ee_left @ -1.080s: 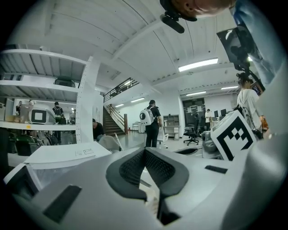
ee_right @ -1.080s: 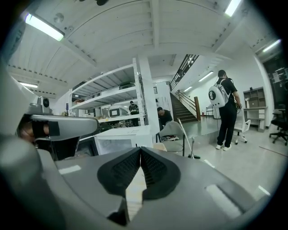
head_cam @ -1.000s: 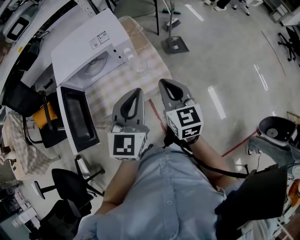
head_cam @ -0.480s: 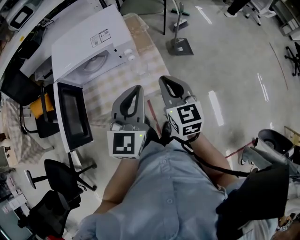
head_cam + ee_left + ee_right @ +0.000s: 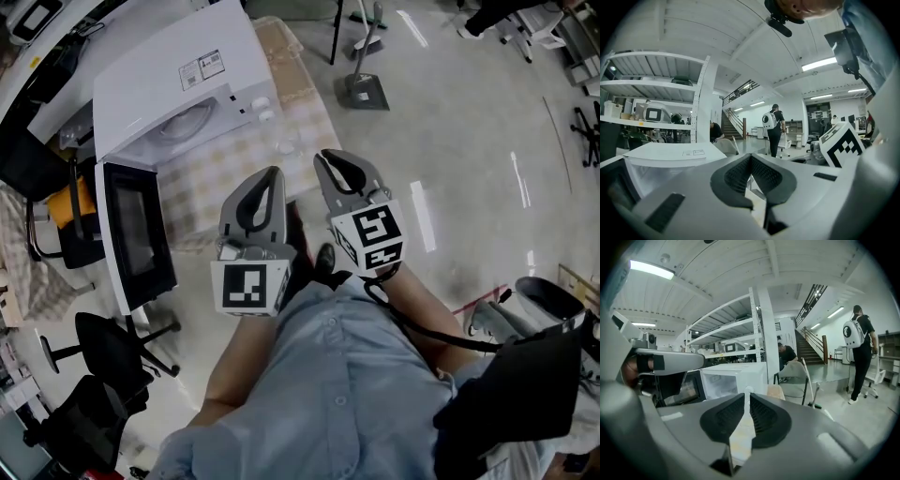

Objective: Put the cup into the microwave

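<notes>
A clear cup [image 5: 285, 146] stands on the checked table cloth [image 5: 220, 173], right of the white microwave [image 5: 173, 89]. The microwave door [image 5: 136, 244] hangs open toward me. My left gripper [image 5: 273, 172] is over the table's near edge with its jaws together and nothing in them. My right gripper [image 5: 322, 156] is beside it, just short of the cup; only a thin slit shows between its jaws, and it is empty. The right gripper view shows the cup [image 5: 748, 391] straight ahead past the right gripper [image 5: 746, 397], with the microwave [image 5: 736, 378] behind it. In the left gripper view the left gripper [image 5: 750, 157] points past the microwave's top [image 5: 670, 152].
Black office chairs [image 5: 103, 347] stand at lower left, below the open door. A seat with a yellow cushion [image 5: 70, 211] is left of the microwave. A floor stand's base [image 5: 361, 89] lies beyond the table. Shelving [image 5: 726, 338] and a person with a backpack [image 5: 858, 352] are farther off.
Both grippers have come a little closer to the table and the cup, side by side. The microwave and its open door have shifted left in the head view. Nothing was picked up.
</notes>
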{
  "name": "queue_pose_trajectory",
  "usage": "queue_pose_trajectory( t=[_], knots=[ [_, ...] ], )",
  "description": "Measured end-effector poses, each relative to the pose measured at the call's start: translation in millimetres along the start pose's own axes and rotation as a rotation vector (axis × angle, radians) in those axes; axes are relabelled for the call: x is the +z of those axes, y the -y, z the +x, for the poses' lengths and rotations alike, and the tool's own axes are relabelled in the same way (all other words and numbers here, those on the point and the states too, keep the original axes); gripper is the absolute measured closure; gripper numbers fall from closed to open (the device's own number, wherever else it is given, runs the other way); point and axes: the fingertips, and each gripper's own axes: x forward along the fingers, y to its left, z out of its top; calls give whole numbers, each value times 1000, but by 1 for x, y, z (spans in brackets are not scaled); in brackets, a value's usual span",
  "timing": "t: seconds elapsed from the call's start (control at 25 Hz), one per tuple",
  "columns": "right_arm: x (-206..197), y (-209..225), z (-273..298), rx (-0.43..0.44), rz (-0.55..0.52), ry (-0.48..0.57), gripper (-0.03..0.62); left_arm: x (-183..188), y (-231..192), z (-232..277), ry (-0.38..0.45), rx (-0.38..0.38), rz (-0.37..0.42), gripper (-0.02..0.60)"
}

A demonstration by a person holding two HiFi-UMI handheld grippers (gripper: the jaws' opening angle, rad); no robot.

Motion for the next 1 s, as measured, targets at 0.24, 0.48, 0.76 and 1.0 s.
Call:
queue_pose_trajectory(
  t=[0.24,0.48,0.76,1.0],
  knots=[
    [-18,-2,30,55,-14,-57,513,-13,-27,17,1,32,-54,577],
    [-31,-9,62,108,-13,-90,393,-25,-47,33,-25,28,-79,577],
    [-62,-17,101,121,-12,-183,209,-41,-66,44,-68,9,-104,577],
    [-104,-10,139,109,-69,-268,111,-60,-92,57,-101,10,-124,577]
  ],
)
